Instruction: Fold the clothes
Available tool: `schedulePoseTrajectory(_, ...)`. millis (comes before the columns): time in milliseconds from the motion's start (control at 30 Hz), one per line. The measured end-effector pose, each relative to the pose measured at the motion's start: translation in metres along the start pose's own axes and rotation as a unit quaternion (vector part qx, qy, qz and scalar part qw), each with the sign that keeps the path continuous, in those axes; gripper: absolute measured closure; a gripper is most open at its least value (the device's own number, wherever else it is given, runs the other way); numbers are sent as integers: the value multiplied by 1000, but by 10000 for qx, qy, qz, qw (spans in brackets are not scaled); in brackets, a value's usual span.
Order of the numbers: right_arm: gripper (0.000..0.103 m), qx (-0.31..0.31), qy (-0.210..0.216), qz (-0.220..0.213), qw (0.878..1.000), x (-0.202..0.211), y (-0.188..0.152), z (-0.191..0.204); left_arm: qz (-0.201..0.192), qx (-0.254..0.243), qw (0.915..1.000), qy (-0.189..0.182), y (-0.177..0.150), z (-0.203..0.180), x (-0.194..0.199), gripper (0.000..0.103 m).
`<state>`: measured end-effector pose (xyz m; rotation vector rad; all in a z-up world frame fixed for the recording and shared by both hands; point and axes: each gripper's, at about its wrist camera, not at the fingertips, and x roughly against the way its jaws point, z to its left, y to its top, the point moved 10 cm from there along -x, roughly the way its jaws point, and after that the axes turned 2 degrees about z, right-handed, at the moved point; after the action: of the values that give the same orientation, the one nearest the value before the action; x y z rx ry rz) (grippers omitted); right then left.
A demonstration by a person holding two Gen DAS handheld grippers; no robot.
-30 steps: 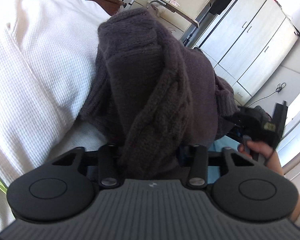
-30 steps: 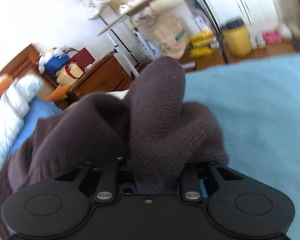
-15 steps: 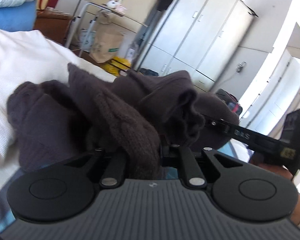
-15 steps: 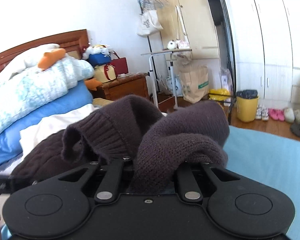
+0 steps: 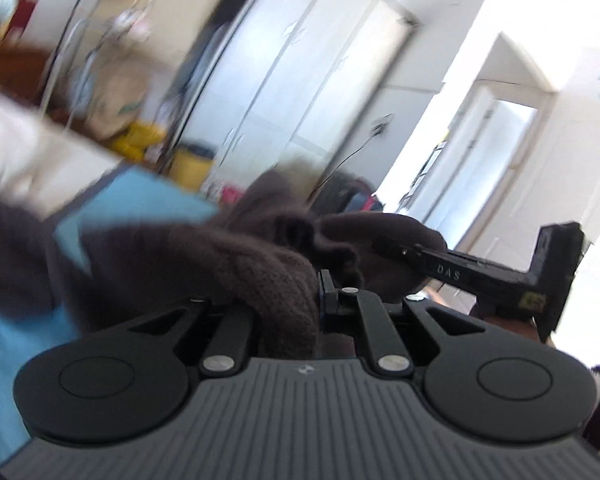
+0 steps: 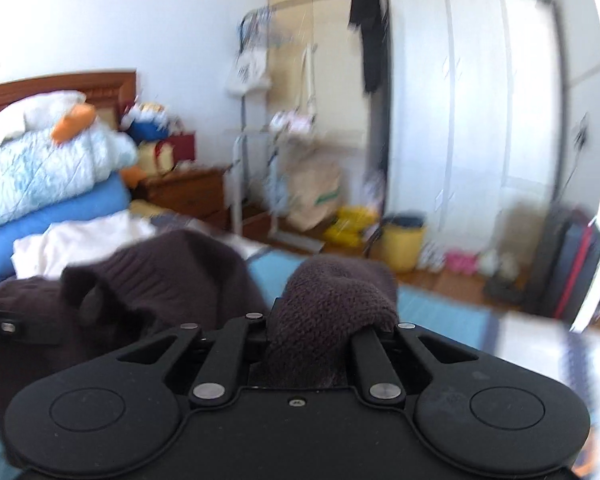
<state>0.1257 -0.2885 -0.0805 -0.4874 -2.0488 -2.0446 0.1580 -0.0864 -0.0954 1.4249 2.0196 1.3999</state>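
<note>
Around you there was a busy bedroom. In your right view, tall white wardrobe doors (image 6: 472, 128) stood at the back, with a dark piece of clothing (image 6: 370, 32) hanging over one edge. A yellow bin (image 6: 403, 246) sat on the wood floor near a brown paper bag (image 6: 316, 196), and a dark suitcase (image 6: 568, 256) with a red stripe stood off to the right. On the left was a stack of soft bedding (image 6: 44, 176), pale blue and puffy on top and plain blue under it, with a white cloth (image 6: 80, 240) in front. A brown wooden bedside table (image 6: 188, 192) stood next to that stack. Under everything lay a smooth light blue sheet (image 6: 436, 306). Nothing stood in the way between your two tools; only the knit itself bunched up in front of both cameras. The dark brown sweater (image 6: 168, 276) was thick and woolly, with bumpy knit stitches and a ribbed edge, and it hung in lumpy folds up above the blue sheet. Your right gripper (image 6: 312, 330) was squeezed tight on one fat fold of it, which puffed up over the fingers like a round hump. Your left gripper (image 5: 288, 300) was also pinched tight on another thick fold, which spilled over its left finger. In the left view, which was blurry, the sweater stretched across from one tool to the other, and your right gripper (image 5: 384, 246) reached in from the right side with its tip buried in the wool.
</note>
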Motion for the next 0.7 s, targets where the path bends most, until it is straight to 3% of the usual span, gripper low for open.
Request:
schedulePoseTrajectory(67, 90, -116, -122, -156, 9997, 25, 14, -23, -168, -81, 9998, -38, 5, -14, 8, 94)
schedulePoseTrajectory(133, 89, -624, -100, -130, 9979, 42, 14, -53, -156, -76, 9997, 149, -3, -16, 3, 93)
schedulePoseTrajectory(200, 88, -1138, 215, 425, 9924, 36, -16, -82, 463, 85, 9960, 762, -33, 10, -28, 93)
schedulePoseTrajectory(267, 86, -1634, -59, 1171, 9796, 22, -73, -119, 1101, 259, 9843, 1357, -64, 34, -54, 93)
schedulePoseTrajectory(300, 85, -1910, -437, 1696, 9658, 16, -107, -136, 1472, 427, 9761, 1542, -85, 45, -60, 93)
schedulePoseTrajectory(333, 80, -2214, -644, 2172, 9485, 11, -137, -150, 1549, 638, 9742, 1515, -95, 51, -62, 93)
schedulePoseTrajectory(400, 75, -3016, -425, 2592, 9165, 6, -170, -166, 1684, 1021, 9693, 1470, -112, 62, -64, 91)
schedulePoseTrajectory(467, 64, -3960, -136, 2657, 8789, 1, -176, -178, 1650, 1011, 9692, 1520, -106, 64, -64, 88)
schedulePoseTrajectory(500, 54, -4201, 106, 2597, 8694, -3, -171, -178, 1636, 1019, 9688, 1556, -104, 65, -64, 87)
schedulePoseTrajectory(533, 41, -4331, 254, 2568, 8636, -8, -168, -177, 1636, 1080, 9667, 1647, -108, 66, -66, 83)
schedulePoseTrajectory(567, 37, -4298, 259, 2591, 8646, -14, -170, -175, 1622, 1160, 9646, 1725, -112, 66, -67, 82)
schedulePoseTrajectory(700, 36, -4096, 236, 2761, 8692, -33, -177, -163, 1310, 1603, 9613, 1817, -126, 56, -61, 81)
